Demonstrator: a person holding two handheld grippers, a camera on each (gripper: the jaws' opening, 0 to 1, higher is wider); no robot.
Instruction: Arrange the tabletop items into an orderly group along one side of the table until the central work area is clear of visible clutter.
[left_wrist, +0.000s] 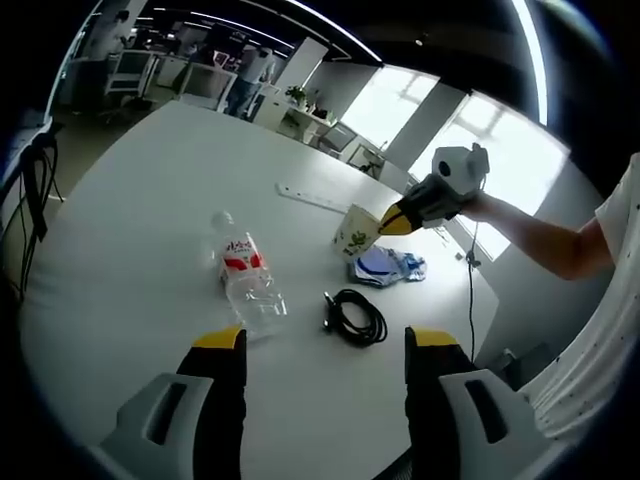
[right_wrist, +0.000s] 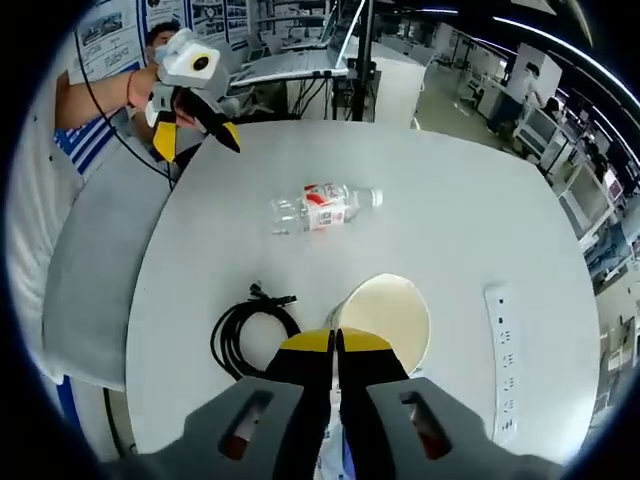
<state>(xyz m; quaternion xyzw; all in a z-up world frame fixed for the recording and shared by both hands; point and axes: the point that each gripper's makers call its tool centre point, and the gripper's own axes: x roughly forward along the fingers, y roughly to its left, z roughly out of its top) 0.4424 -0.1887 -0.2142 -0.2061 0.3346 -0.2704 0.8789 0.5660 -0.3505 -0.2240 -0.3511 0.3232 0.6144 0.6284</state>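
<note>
My right gripper (right_wrist: 335, 345) has its jaws pinched on the near rim of the paper cup (right_wrist: 388, 315), which stands on the white table (right_wrist: 470, 210) beside a blue-and-white packet (left_wrist: 385, 265). My left gripper (left_wrist: 325, 340) hangs above the near table edge with jaws wide apart, holding nothing. The plastic bottle (left_wrist: 245, 272) lies on its side just left of the coiled black cable (left_wrist: 355, 315), and a white power strip (left_wrist: 312, 197) lies farther back.

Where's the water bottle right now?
The water bottle lies on its side mid-table, left of the coiled black cable in the left gripper view, just beyond the open left gripper.
</note>
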